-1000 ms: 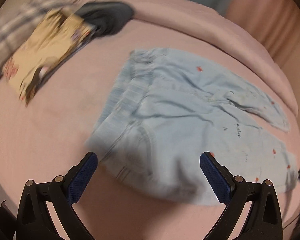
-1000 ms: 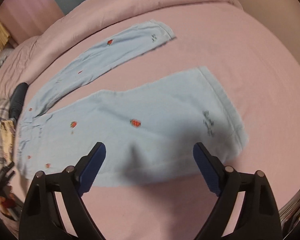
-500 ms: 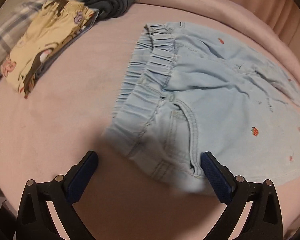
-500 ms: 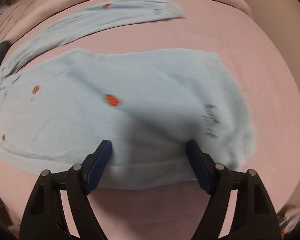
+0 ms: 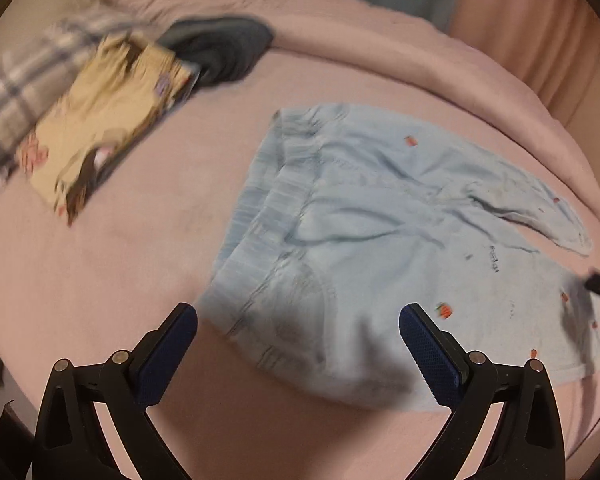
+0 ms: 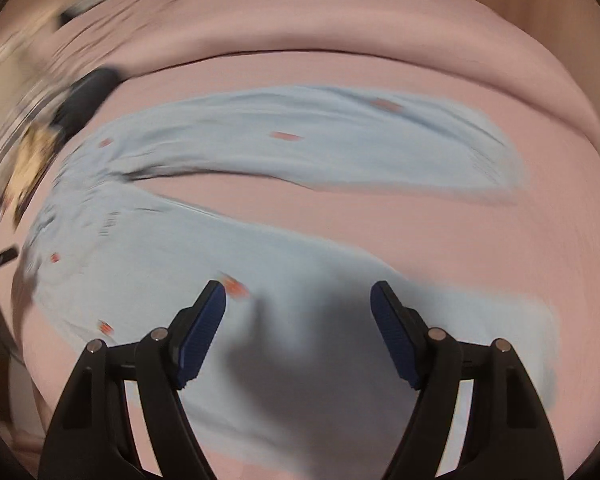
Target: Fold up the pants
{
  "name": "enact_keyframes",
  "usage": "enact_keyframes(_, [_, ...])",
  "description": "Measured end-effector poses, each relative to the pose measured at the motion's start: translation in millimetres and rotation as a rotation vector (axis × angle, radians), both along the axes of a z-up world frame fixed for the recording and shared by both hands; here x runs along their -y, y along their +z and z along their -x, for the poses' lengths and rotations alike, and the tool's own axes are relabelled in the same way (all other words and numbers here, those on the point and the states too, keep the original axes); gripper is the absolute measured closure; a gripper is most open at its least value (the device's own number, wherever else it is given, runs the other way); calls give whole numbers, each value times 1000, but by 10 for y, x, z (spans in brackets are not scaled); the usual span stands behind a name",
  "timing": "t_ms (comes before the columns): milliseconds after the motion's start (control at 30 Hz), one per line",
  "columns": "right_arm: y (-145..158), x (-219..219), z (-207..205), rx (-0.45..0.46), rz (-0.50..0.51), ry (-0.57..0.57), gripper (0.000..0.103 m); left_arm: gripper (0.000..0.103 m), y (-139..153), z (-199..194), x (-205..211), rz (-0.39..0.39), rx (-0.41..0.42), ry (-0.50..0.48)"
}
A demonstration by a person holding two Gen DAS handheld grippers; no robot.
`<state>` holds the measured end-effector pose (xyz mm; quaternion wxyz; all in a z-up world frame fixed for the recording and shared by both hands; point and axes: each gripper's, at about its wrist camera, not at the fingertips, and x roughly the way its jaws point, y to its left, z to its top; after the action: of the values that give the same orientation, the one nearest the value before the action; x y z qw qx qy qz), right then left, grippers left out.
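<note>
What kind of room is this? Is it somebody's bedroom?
Most likely a bedroom. The light blue pants lie spread on a pink bedsheet, with a rolled pink blanket along the far edge. Folded clothes wait in a pile nearby, and curtains hang behind.

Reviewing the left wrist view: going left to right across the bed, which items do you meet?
Plaid cloth → yellow printed garment → dark folded garment → light blue pants.
</note>
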<state>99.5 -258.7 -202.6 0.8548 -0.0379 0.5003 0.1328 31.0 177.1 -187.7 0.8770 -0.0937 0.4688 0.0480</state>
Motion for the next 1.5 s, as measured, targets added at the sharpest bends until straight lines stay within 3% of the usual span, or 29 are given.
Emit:
enact_keyframes(100, [-117, -584, -249, 2, 30, 145, 45, 2, -80, -129, 242, -22, -10, -105])
enact_keyframes(133, [-152, -741, -354, -7, 40, 175, 56, 2, -197, -190, 260, -38, -42, -118])
enact_keyframes(200, [-328, -999, -514, -34, 74, 218, 63, 10, -471, -262, 195, -53, -126, -120])
enact_keyframes(233, [-432, -1101, -569, -51, 122, 221, 63, 10, -478, -225, 185, -62, -91, -139])
enact_keyframes(300, [-560, -1139, -646, -41, 153, 215, 60, 10, -442, -187, 201, -87, -115, -182])
enact_keyframes(367, [-513, -1032, -719, -70, 108, 176, 58, 10, -320, -178, 121, -35, -132, -196])
enact_keyframes(433, [-405, -949, -785, -91, 72, 145, 57, 10, -75, -223, 1, 43, -59, -216])
enact_keyframes(500, [-239, -902, -828, -44, 46, 166, 55, 10, 129, -468, -111, 42, 16, -218])
enact_keyframes(567, [-61, -892, -956, 25, 53, 186, 48, 10, 181, -771, -187, 17, 37, -216])
enact_keyframes(733, [-4, -972, -1564, 55, 138, 230, 45, 10, 24, -1868, -460, -74, -9, -201])
enact_keyframes(800, [-61, -1035, -1846, 52, 213, 266, 45, 10, -53, -2205, -546, -57, -35, -204])
enact_keyframes(933, [-127, -942, -2199, 28, 253, 305, 45, 10, -171, -2477, -505, -11, -81, -276])
enact_keyframes(1033, [-266, -839, -2395, -4, 266, 309, 46, 10, -346, -2588, -260, -109, -154, -394])
enact_keyframes(1100, [-449, -912, -2518, -54, 307, 318, 47, 12, -511, -2673, -195, -164, -218, -405])
enact_keyframes(1133, [-563, -904, -2543, -84, 325, 328, 48, 14, -513, -2698, -200, -158, -205, -397])
enact_keyframes(1200, [-545, -897, -2543, -65, 272, 357, 72, 34, -457, -2720, -265, -129, -183, -366])
enact_keyframes(1233, [-504, -917, -2538, -46, 273, 365, 89, 40, -411, -2713, -328, -127, -163, -346])
enact_keyframes(1300, [-466, -960, -2508, -18, 318, 395, 94, 58, -371, -2677, -419, -130, -143, -327])
enact_keyframes(1367, [-448, -955, -2537, -6, 317, 391, 95, 58, -403, -2665, -533, -118, -128, -289])
enact_keyframes(1433, [-562, -969, -2570, -9, 318, 364, 94, 51, -444, -2670, -541, -134, -124, -261])
enact_keyframes(1500, [-615, -1026, -2559, 20, 309, 336, 89, 27, -422, -2642, -480, -238, -100, -233])
